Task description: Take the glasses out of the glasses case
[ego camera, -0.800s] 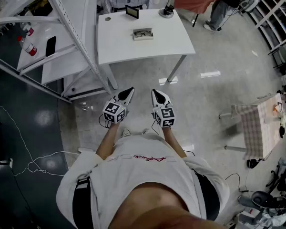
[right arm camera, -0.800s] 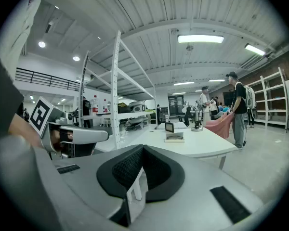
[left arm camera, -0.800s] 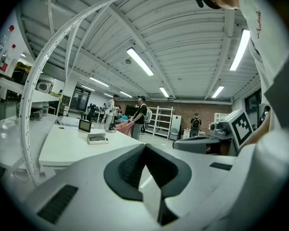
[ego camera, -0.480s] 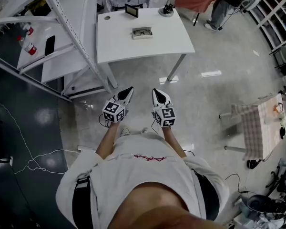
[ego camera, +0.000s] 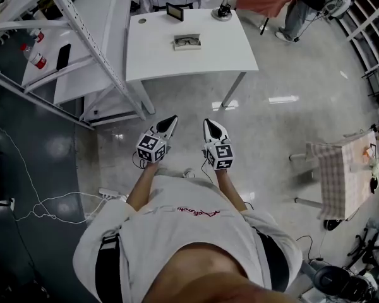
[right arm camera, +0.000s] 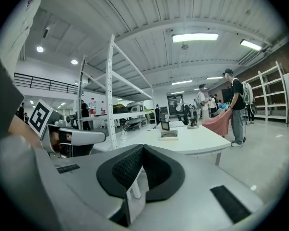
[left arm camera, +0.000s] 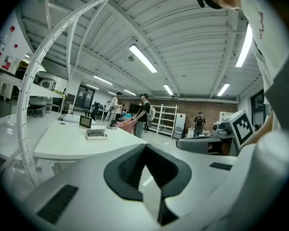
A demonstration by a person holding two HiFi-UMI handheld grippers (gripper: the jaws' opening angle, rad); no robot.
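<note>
Open floor [ego camera: 196, 103] between table edge [ego camera: 189, 77] and left tool [ego camera: 170, 121], right tool [ego camera: 209, 124], both clenched empty

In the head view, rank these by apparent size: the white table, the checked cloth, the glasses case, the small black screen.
1. white table
2. checked cloth
3. glasses case and small black screen: nearly alike, too close to rank

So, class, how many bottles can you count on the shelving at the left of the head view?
2: the upper bottle and the lower bottle, close together on the white shelving. Its bars may hide others.
</note>
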